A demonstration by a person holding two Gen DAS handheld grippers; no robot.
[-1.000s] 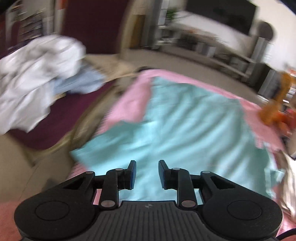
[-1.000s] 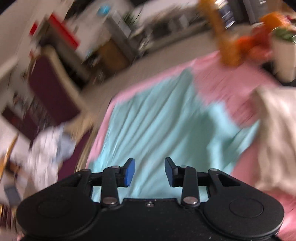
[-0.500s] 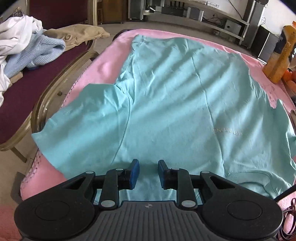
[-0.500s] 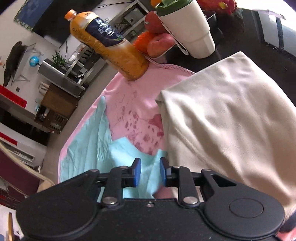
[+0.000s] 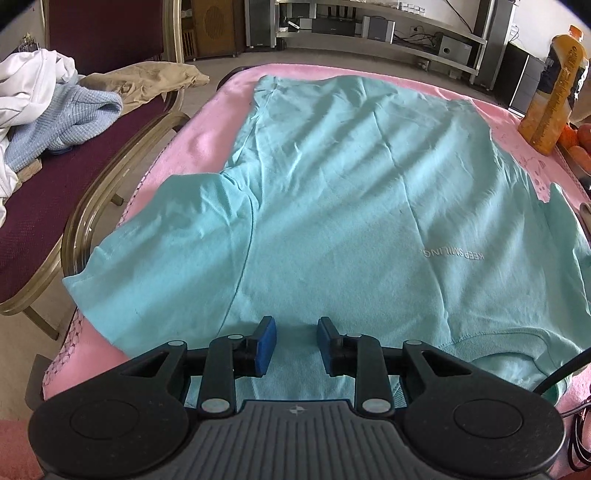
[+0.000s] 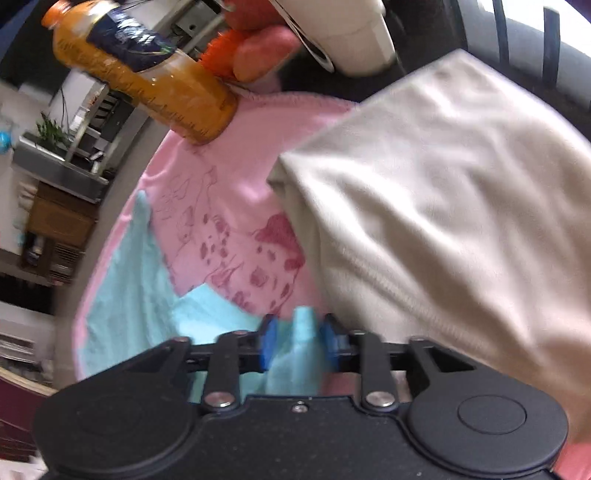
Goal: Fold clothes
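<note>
Living-room setting: grey media shelving (image 5: 369,26) runs along the back wall at 12 o'clock in the left wrist view. Work surface is a table under a pink printed fleece blanket (image 5: 207,133). Task item, a mint-green cotton T-shirt (image 5: 351,206), lies spread flat on that blanket, collar end nearest the camera, hem toward 12 o'clock, small grey "KEEP SMILING" print at 3 o'clock. One sleeve hangs past the blanket edge at 9 o'clock.

Left gripper (image 5: 294,343): blue pads a narrow gap apart, sitting low over the shirt's shoulder area just beside the collar. Fabric lies flat under the gap; no pinch visible.

Right gripper (image 6: 298,341): jaws have just been closing, a bunched fold of the mint shirt stands between the blue pads, clamped. View is motion-blurred.

Folded beige knit garment (image 6: 443,229) sits on the blanket at 2 o'clock of the right gripper, touching or just beside the pinched sleeve, can't tell which. Orange juice bottle with dark label (image 6: 147,74) stands at the blanket's far edge at 11 o'clock in the right view; orange-red fruit (image 6: 258,55) and a white cup (image 6: 351,40) near it.

Maroon upholstered chair with brass frame (image 5: 44,192) at 9 o'clock in the left view, carrying a white garment (image 5: 33,81), a light-blue knit sweater (image 5: 70,118) and a tan cloth (image 5: 147,79).
</note>
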